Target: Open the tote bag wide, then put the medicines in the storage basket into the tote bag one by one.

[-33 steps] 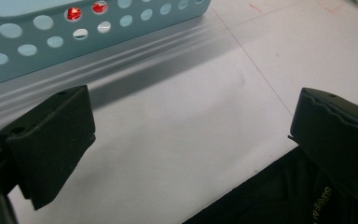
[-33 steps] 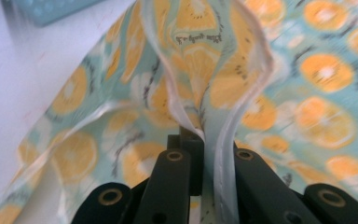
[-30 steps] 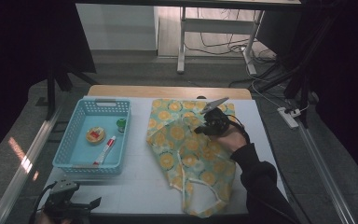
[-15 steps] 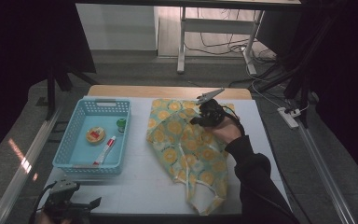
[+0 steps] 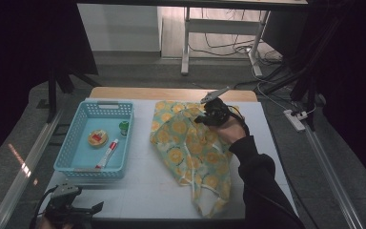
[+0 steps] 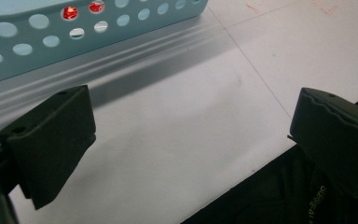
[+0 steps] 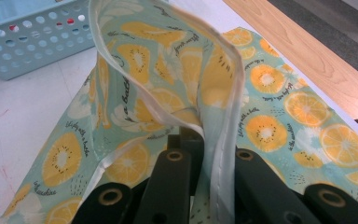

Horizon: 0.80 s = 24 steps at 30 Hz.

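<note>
Right jaws: the right gripper (image 7: 200, 158) is clamped on a white-bound hem of the cloth (image 7: 168, 70), which stands up in a fold between the jaws.
Left jaws: the left gripper (image 6: 191, 135) stands wide apart with nothing between, over bare white surface (image 6: 177, 107) at its near edge.
Cloth place: in the high view the cloth (image 5: 190, 152) lies across the middle of the surface, right of the basket (image 5: 66, 157), its far part lifted at the right gripper (image 5: 214, 113).
High view adds: a round item (image 5: 97, 138), a red-and-white tube (image 5: 106, 153) and a small green thing (image 5: 123, 126) in the basket.
Right gripper view adds: script lettering printed on the cloth, too small to read.
Hard to make out: the left gripper (image 5: 71, 210) is dark and cut by the bottom edge.
Cloth look: pale teal, printed with orange slices.
</note>
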Each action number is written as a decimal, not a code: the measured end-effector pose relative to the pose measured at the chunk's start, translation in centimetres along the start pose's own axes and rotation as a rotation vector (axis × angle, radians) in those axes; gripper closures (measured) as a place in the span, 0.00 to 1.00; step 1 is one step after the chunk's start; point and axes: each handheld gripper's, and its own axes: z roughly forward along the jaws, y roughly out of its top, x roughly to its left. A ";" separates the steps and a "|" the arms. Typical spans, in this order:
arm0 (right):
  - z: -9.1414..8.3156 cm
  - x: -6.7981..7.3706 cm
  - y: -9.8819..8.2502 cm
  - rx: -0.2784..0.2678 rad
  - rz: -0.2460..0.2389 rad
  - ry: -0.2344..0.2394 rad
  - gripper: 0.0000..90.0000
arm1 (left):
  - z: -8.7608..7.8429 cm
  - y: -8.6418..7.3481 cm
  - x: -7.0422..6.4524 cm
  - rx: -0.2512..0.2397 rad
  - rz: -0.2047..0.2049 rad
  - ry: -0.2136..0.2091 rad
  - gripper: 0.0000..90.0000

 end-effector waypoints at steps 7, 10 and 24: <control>-0.2 0.1 0.0 -0.014 0.003 0.012 1.00 | -0.1 0.0 0.1 -0.005 -0.001 -0.008 0.00; -0.2 0.1 0.0 -0.022 0.013 0.021 1.00 | -0.2 0.0 0.0 -0.013 -0.001 -0.005 0.00; -0.2 0.2 -0.1 -0.034 0.023 0.044 1.00 | -1.0 0.5 0.2 -0.084 0.021 -0.050 0.00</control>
